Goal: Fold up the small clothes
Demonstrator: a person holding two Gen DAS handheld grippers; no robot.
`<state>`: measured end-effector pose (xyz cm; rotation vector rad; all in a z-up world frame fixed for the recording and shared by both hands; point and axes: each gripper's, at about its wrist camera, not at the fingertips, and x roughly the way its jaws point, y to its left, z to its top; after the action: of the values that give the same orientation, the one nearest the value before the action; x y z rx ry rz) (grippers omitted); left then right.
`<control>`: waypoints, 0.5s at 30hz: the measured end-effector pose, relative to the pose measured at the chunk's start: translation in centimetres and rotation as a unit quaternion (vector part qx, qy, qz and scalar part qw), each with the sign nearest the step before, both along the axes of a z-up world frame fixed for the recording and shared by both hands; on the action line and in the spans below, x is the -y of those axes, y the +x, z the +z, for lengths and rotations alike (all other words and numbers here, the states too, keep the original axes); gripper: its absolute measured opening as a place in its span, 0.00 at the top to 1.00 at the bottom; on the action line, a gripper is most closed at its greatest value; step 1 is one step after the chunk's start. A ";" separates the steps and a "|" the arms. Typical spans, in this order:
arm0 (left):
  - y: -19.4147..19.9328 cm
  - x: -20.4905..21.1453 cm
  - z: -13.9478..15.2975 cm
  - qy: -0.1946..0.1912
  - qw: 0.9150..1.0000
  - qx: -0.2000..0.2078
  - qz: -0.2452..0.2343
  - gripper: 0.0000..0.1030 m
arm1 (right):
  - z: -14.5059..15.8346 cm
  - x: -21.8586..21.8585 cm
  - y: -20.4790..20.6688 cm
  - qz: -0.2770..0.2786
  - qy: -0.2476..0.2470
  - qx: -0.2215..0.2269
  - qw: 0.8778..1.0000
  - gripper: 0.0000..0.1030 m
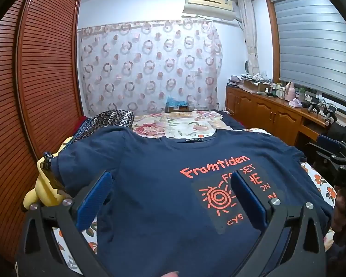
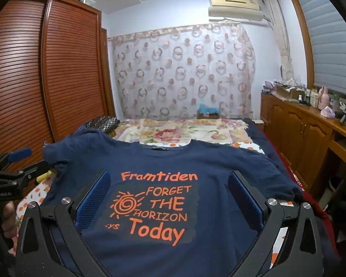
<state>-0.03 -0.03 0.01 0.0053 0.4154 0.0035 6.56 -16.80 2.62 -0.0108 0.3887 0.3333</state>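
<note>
Lying flat and face up on the bed (image 1: 184,124), a navy T-shirt (image 1: 154,184) spreads out directly beneath and ahead of the left hand-held gripper (image 1: 170,196), whose blue-padded fingers (image 1: 95,198) stand wide apart with nothing between them but the cloth below. The collar lies at the far end from the gripper, and the orange print reading "Framtiden" sits just beyond the fingertips, toward the right finger. To the left of this gripper one sleeve hangs near a yellow soft toy (image 1: 42,191) at the bed's edge. Off to the right, the other hand-held gripper shows at the edge of the left wrist view, held in a hand (image 1: 343,207).

In the right wrist view the right hand-held gripper (image 2: 169,198) is likewise fully open, holding nothing, its fingers (image 2: 244,198) framing the printed panel of the T-shirt (image 2: 210,161), with "Today" nearest the gripper. The left hand-held gripper appears to its left, gripped by a hand (image 2: 7,217).

Beyond the shirt's collar, farther from both grippers, a flowered bedspread (image 2: 180,131) covers the bed (image 2: 258,127). A patterned curtain (image 2: 184,69) hangs on the far wall, a slatted wooden wardrobe (image 2: 34,69) stands to the left, and a wooden cabinet (image 2: 299,124) with bottles runs along the right.
</note>
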 end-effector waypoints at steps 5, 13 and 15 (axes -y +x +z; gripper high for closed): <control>0.0 0.0 0.0 -0.001 1.000 -0.001 0.001 0.00 | 0.0 -0.1 -0.1 0.001 -0.001 0.000 1.000 0.00; -0.1 0.0 0.0 -0.002 1.000 0.001 0.001 0.00 | 0.0 -0.2 -0.1 0.001 0.000 0.000 1.000 0.00; -0.1 0.0 0.1 -0.001 1.000 0.002 0.001 0.00 | 0.0 -0.2 -0.2 0.001 0.000 0.000 1.000 0.00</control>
<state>-0.16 -0.02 0.06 0.0028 0.4123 0.0061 6.41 -16.63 2.67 -0.0116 0.3878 0.3353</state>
